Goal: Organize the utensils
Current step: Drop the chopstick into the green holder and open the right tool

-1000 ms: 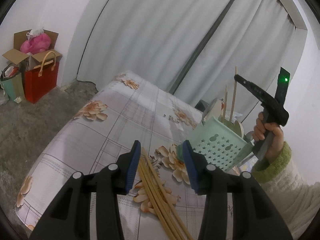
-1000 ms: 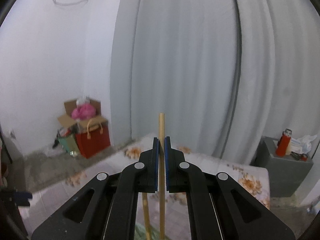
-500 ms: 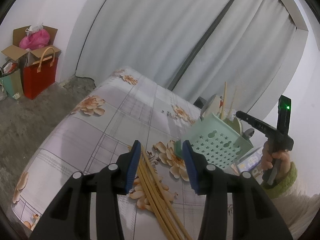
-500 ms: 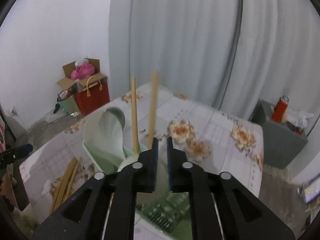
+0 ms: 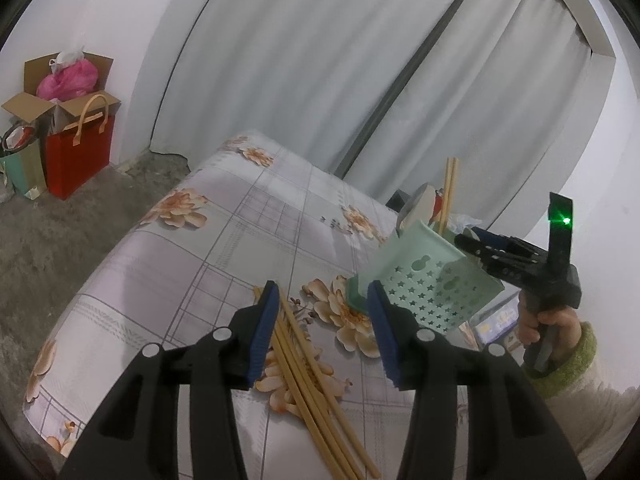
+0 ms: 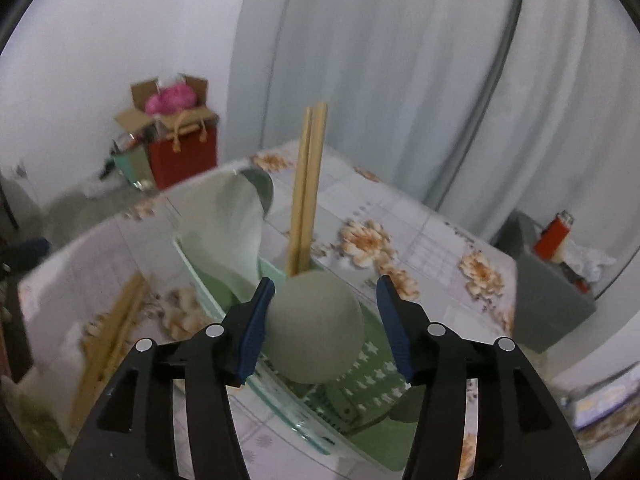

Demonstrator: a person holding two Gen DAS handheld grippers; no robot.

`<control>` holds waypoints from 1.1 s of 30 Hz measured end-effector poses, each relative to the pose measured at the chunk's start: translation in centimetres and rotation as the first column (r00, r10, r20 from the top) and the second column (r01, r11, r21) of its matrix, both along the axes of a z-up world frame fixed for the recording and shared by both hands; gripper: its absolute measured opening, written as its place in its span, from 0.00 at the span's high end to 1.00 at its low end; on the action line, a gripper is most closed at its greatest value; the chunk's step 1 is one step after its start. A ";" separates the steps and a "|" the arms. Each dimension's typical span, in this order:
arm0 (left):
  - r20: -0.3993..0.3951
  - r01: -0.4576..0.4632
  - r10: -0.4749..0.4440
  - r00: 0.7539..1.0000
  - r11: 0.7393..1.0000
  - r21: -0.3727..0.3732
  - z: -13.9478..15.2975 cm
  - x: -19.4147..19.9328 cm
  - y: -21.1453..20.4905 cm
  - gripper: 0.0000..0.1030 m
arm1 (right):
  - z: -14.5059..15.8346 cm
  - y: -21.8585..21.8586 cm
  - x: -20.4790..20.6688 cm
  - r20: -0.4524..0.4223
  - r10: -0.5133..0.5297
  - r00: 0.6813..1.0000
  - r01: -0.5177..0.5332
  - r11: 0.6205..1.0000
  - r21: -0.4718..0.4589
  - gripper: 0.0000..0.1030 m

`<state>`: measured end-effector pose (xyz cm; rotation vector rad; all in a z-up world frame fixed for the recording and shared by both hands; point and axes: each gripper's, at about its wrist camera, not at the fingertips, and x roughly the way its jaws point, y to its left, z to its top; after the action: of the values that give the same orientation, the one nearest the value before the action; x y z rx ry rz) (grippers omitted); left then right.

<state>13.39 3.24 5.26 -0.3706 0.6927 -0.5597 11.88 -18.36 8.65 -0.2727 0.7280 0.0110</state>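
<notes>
A pale green basket (image 5: pixel 424 276), its wall punched with little stars, stands on the flowered tablecloth (image 5: pixel 248 232) and serves as the mark for everything else. Two chopsticks (image 6: pixel 306 188) stand upright inside the basket, close together and leaning slightly, with a pale scoop-shaped utensil (image 6: pixel 230 224) propped in the basket beside them and a rounded grey-green spoon bowl (image 6: pixel 316 328) sticking up nearer the right gripper. The right gripper (image 6: pixel 324 320) hangs just above the basket's open top; its jaws are opening, the blue pads stand apart on either side of that rounded spoon, and I cannot tell whether the left pad touches it. In the left wrist view a hand (image 5: pixel 550 326) in a green cuff holds that tool beside the basket. A loose bundle of chopsticks (image 5: pixel 308 364) lies flat on the cloth, just beside the basket on the side away from the right gripper. The left gripper (image 5: pixel 322 320) hovers over that bundle with its jaws opening slightly, pads spread and nothing pinched; the sticks lie under its left pad. Well behind the basket, by the wall, a red bag (image 5: pixel 78 156) sits on the floor next to an open cardboard box (image 5: pixel 64 88), and grey curtains (image 5: pixel 320 60) hang beyond the table.
</notes>
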 end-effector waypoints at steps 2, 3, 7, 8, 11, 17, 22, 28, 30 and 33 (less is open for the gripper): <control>0.001 -0.003 0.003 1.000 1.000 0.001 0.0 0.0 0.1 0.56 | 0.1 -0.4 -0.3 -0.005 -0.013 1.000 0.013 1.000 0.013 0.57; 0.000 -0.007 0.007 1.000 1.000 0.001 0.0 0.0 0.2 0.56 | 0.2 -0.6 -0.5 -0.005 -0.018 1.000 0.018 1.000 0.017 0.59; -0.010 -0.011 0.011 1.000 1.000 -0.007 -0.2 0.1 0.3 0.56 | 0.7 -0.8 -1.4 0.014 -0.048 0.999 0.048 0.999 -0.023 0.74; -0.013 -0.010 0.010 1.000 1.000 -0.009 -0.2 0.2 0.2 0.56 | 0.8 -1.0 -1.8 0.023 -0.064 0.998 0.065 0.997 -0.041 0.78; -0.018 -0.003 0.003 1.000 1.000 -0.007 -0.4 0.2 0.1 0.56 | 1.2 -1.6 -2.6 0.039 -0.090 0.995 0.092 0.994 -0.051 0.88; -0.024 -0.005 0.005 1.000 1.000 -0.007 -0.6 0.4 0.1 0.56 | 1.7 -3.1 -4.1 0.075 -0.138 0.988 0.140 0.990 -0.028 0.95; -0.029 -0.007 0.007 1.000 1.000 -0.008 -0.7 0.6 0.3 0.55 | 2.0 -4.8 -5.5 0.106 -0.178 0.978 0.174 0.984 0.047 0.95; -0.040 -0.004 0.004 0.999 1.000 -0.007 -1.1 0.7 0.1 0.55 | 2.8 -6.5 -6.4 0.123 -0.241 0.963 0.219 0.960 0.173 0.95; -0.043 -0.003 0.003 0.999 1.000 -0.006 -1.2 0.7 0.1 0.55 | 3.1 -6.8 -6.5 0.122 -0.255 0.959 0.227 0.952 0.204 0.95; -0.044 -0.004 0.004 0.999 1.000 -0.006 -1.2 0.7 0.2 0.55 | 3.3 -6.9 -6.4 0.118 -0.250 0.961 0.219 0.950 0.224 0.94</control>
<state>14.07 3.45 4.02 -0.3905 0.7331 -0.5512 5.50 -25.27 11.96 0.0167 0.6048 -0.1569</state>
